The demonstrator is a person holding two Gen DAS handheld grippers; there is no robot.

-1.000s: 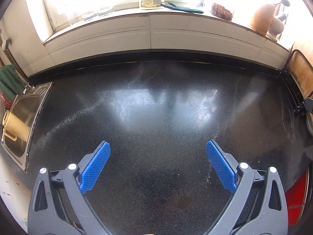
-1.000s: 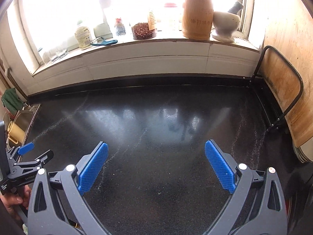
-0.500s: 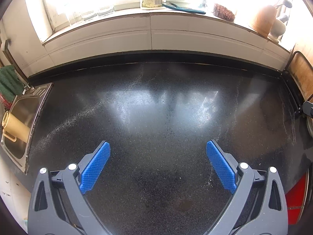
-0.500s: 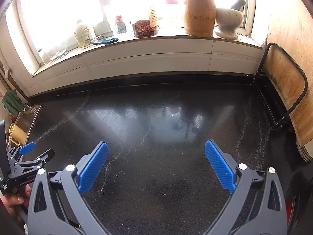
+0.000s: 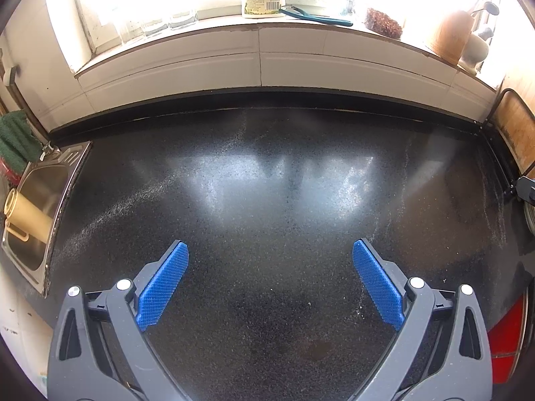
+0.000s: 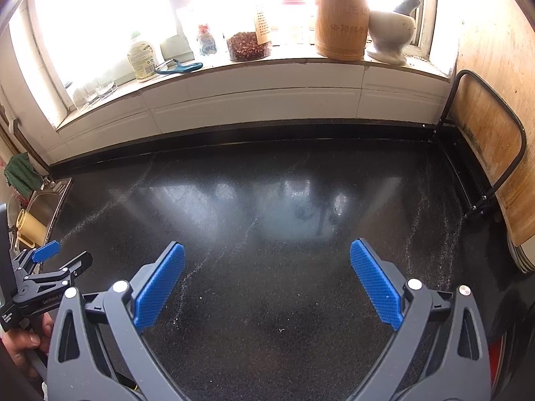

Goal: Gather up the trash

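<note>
so, left gripper (image 5: 270, 254): blue-padded fingers spread wide apart with nothing between them, held over the dark speckled countertop (image 5: 267, 180).
right gripper (image 6: 267, 254): fingers likewise spread wide, nothing between them, over the same counter; glare from the window lies on the stone ahead of it.
left gripper from the right wrist view: its black frame and one blue pad show at the far left edge (image 6: 46, 260), with a hand (image 6: 23, 341) gripping the handle below.
trash: no piece of it can be made out on the counter in either view; only faint pale streaks and specks.
sink (image 5: 43, 200): steel, at the counter's left end, with a tan mug (image 5: 23, 214) lying in it and a green cloth (image 5: 15, 140) hanging just behind.
windowsill: a labelled bottle (image 6: 142, 56), a blue-handled tool (image 6: 179, 67) just beside it, a jar of red flakes (image 6: 247, 45), a wooden utensil holder (image 6: 341, 20), and a white mortar with pestle (image 6: 391, 33).
right side: a wooden board (image 6: 485, 140) held upright in a black wire rack against the wall.
lower right corner: something red (image 5: 505, 344) at the left wrist view's edge; cannot tell what.
</note>
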